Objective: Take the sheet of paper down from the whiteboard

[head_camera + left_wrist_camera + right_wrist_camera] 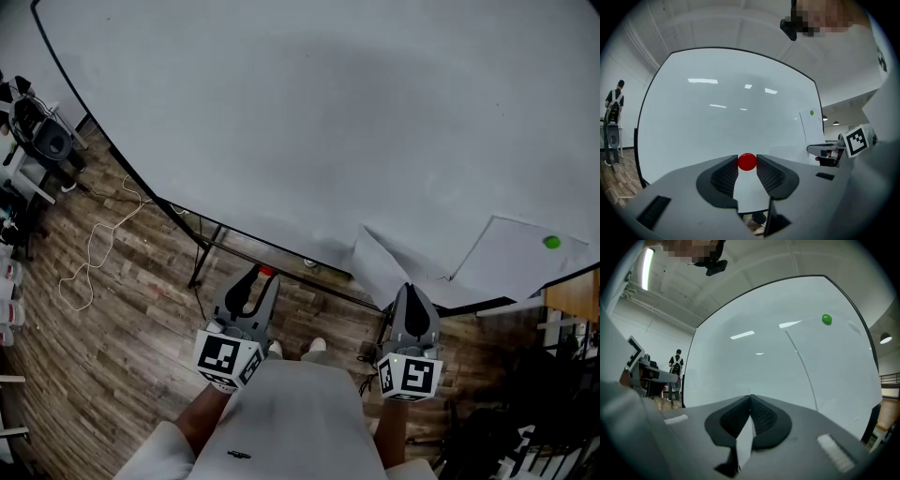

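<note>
The red magnet is gripped in the left tongs. The sheet of paper appears to be pinched by the closed right tongs. The green magnet likely remains to be removed.

Soft, even light — lamp streaks glare on the whiteboard; gripper views fisheye-warped, corners black.

A wood-plank floor runs beneath the whiteboard, and the whiteboard's black stand leg rests on it. Left of the whiteboard a white cable loops across the planks, with dark equipment further left. A person stands beyond its left edge. Above the whiteboard spans a white ceiling with a strip light. To its right are a round lamp and a wooden panel.
</note>
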Motion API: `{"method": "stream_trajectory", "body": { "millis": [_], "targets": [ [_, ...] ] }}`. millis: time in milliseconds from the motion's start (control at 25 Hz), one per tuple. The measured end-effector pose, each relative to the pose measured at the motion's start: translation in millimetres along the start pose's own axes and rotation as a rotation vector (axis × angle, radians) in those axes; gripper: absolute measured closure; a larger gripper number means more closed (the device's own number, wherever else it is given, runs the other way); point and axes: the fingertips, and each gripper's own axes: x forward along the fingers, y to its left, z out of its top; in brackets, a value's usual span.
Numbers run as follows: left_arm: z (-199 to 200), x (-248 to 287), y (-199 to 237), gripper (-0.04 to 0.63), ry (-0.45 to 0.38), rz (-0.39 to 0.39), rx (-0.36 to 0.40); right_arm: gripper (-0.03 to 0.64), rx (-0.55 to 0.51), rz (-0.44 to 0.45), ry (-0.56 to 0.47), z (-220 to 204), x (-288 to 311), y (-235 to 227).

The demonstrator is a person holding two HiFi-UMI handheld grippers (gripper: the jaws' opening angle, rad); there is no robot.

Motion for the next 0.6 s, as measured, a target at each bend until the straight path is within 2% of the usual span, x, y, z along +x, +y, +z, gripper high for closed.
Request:
{"method": "stream_trajectory", "body": {
  "millis": [600],
  "targets": [
    [0.1, 2.0, -2.2, 0.471, 0.001, -0.012, -0.004, 0.606, 0.006, 0.013, -0.009, 5.6, 4.4, 4.9]
  ]
}}
